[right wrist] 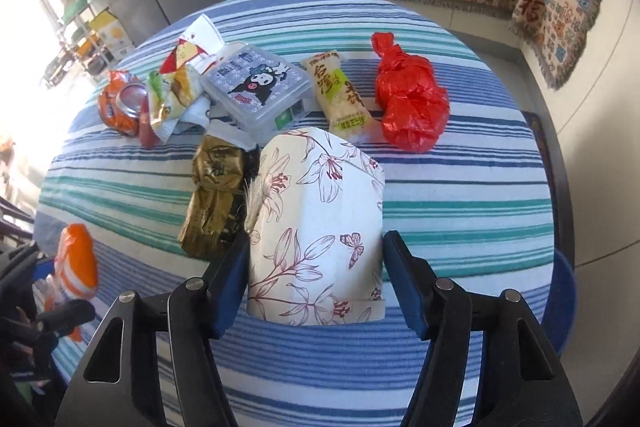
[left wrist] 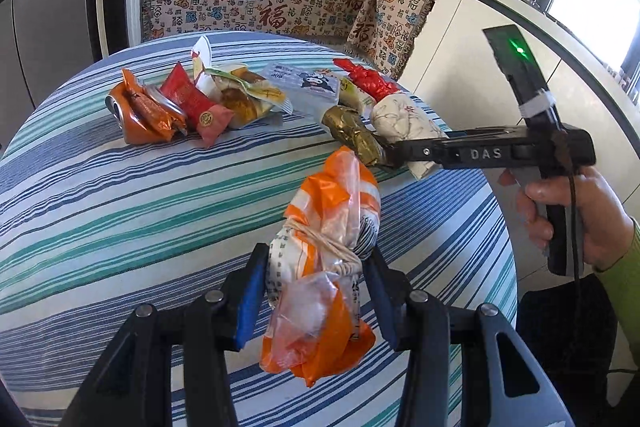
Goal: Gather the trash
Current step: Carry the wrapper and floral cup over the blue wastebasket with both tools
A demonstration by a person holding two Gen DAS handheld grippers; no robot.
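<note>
Trash lies scattered over the striped tablecloth (right wrist: 460, 187) of a round table, and two pieces are being dealt with at once. The left gripper (left wrist: 316, 267) is pinched on an orange-and-white plastic bag bundle (left wrist: 332, 227) tied with string, which seems lifted off the cloth near the table's near edge. The right gripper (right wrist: 316, 267) has its jaws spread to either side of a floral-printed paper box (right wrist: 320, 219); the left pad (right wrist: 230, 283) sits at the box's side, while the right pad shows a gap, so nothing is gripped yet.

Just left of the box lies a crumpled gold foil wrapper (right wrist: 214, 203). Farther back, toward the far edge, sit a red plastic bag (right wrist: 412, 99), a long rice-cracker packet (right wrist: 340, 95), a clear cartoon-printed box (right wrist: 260, 87) and, at the far left, a heap of snack wrappers (right wrist: 172, 95) with a crushed orange can (right wrist: 120, 103).

The step in hand looks like gathering: one bundle secured, the floral box being lined up. The next move likely calls for closing gently on the box, since thin card may crumple or slip, without nudging the foil wrapper beside it.
</note>
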